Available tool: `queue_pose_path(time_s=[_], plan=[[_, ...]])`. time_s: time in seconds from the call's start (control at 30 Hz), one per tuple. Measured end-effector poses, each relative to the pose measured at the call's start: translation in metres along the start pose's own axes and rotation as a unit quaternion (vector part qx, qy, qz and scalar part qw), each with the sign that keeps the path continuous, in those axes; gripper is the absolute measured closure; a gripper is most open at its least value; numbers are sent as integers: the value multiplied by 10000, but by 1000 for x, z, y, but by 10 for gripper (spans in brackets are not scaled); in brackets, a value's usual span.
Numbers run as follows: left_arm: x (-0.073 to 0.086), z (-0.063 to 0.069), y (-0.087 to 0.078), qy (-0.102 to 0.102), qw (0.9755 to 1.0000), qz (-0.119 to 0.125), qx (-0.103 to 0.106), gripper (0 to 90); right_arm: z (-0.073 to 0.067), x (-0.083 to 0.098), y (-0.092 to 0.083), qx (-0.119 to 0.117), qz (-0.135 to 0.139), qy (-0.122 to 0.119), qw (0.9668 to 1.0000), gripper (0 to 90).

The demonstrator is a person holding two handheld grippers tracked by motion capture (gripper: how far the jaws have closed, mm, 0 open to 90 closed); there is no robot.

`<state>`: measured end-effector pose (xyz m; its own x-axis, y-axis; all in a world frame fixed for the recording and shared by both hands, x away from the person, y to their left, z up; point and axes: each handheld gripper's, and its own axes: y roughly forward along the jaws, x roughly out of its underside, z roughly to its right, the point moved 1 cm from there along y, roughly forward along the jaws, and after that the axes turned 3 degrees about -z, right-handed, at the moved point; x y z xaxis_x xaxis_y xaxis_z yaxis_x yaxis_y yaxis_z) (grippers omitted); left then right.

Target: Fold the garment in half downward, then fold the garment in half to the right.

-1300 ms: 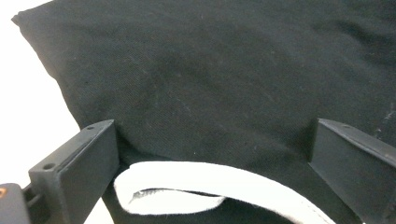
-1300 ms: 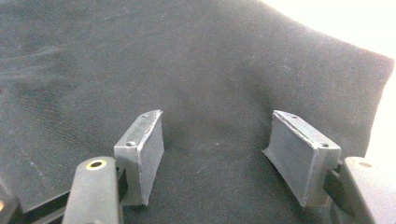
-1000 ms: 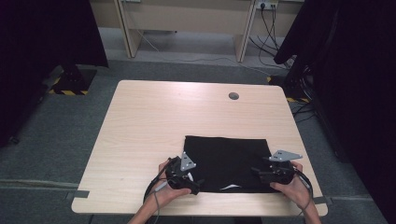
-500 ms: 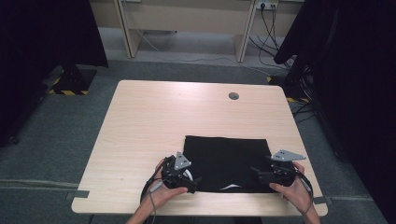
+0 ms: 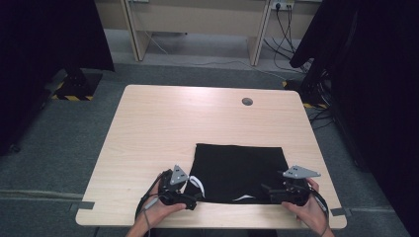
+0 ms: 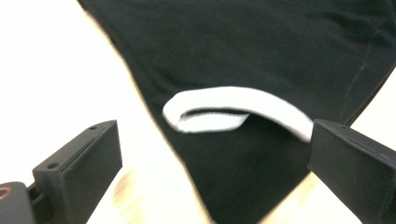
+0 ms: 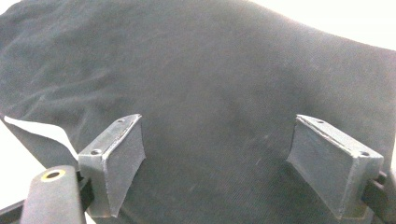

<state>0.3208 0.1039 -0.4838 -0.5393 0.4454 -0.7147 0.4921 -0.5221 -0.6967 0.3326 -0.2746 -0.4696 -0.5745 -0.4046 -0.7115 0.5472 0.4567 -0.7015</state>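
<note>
A folded black cloth garment [image 5: 239,173] with white trim lies flat on the light wooden table [image 5: 163,128], near the person's edge. The 2 grippers sit at its near corners — the left gripper [image 5: 190,195] with jaws spread wide over the white band, holding nothing. The right gripper [image 5: 271,191] has just been opening; its jaws stand wide above the fabric, nothing pinched.

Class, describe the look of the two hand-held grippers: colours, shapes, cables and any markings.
Both the left gripper and right gripper have black bodies, each topped by a grey three-cornered plate. A black cable loops from each. The jaws are flat, black, rectangular blocks with small screw holes; a brass-coloured ring sits beside one jaw.
</note>
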Motion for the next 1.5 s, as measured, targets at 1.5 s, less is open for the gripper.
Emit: queue_pose_path(time_s=[1.5], plan=[[29,0,-17,129,9996,-157,-173,19,-12,30,-26,105,171,144,9997,182]])
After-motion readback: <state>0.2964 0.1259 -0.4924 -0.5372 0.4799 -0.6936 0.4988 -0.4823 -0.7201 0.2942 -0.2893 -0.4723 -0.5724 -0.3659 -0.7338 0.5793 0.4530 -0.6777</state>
